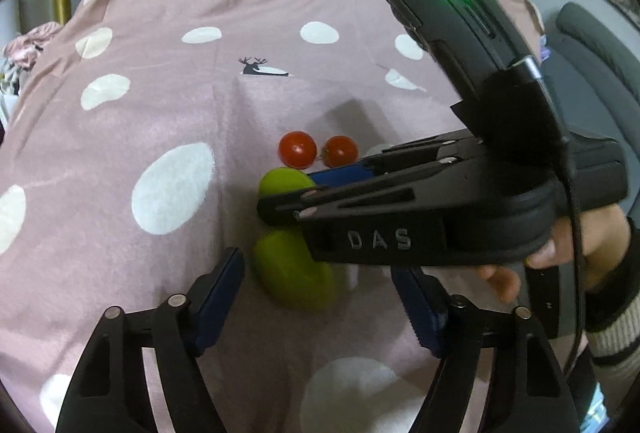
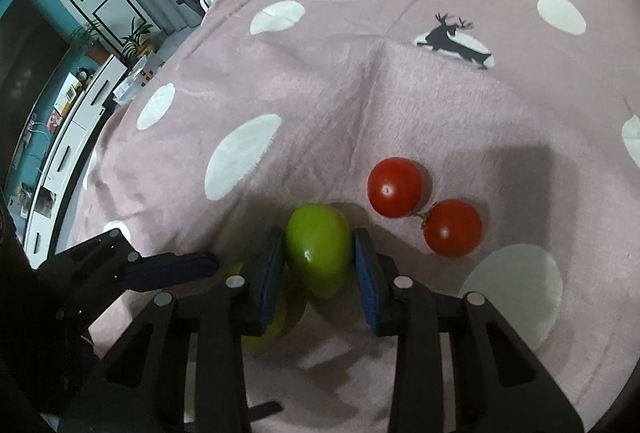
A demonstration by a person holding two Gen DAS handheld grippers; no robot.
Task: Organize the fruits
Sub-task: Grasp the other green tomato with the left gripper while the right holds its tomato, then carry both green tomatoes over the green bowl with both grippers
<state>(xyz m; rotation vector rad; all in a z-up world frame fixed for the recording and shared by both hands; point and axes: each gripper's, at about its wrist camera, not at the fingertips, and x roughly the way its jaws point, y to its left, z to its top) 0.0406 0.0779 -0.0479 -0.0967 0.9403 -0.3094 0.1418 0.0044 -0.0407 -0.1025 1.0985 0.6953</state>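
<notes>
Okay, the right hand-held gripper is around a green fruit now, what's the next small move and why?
Probably lift it slightly. The right hand-held gripper has both pads against the green fruit, so the grasp looks made. A second green fruit lies close beside it and two tomatoes sit just beyond, so a straight lift avoids nudging them. The left hand-held gripper is open, holding nothing.

The right tongs point(image 2: 320, 261) have no slack: a green fruit point(image 2: 318, 249) fills the gap between their pads. Just right of them 2 red tomatoes point(image 2: 394, 187) touch each other and narrow that side. Below their left finger a second green fruit point(image 1: 292, 273) sits between the spread left tongs point(image 1: 320, 297), which crowd in from the left. Ahead of both tongs the pink dotted cloth point(image 2: 360, 53) lies bare and passable.
</notes>
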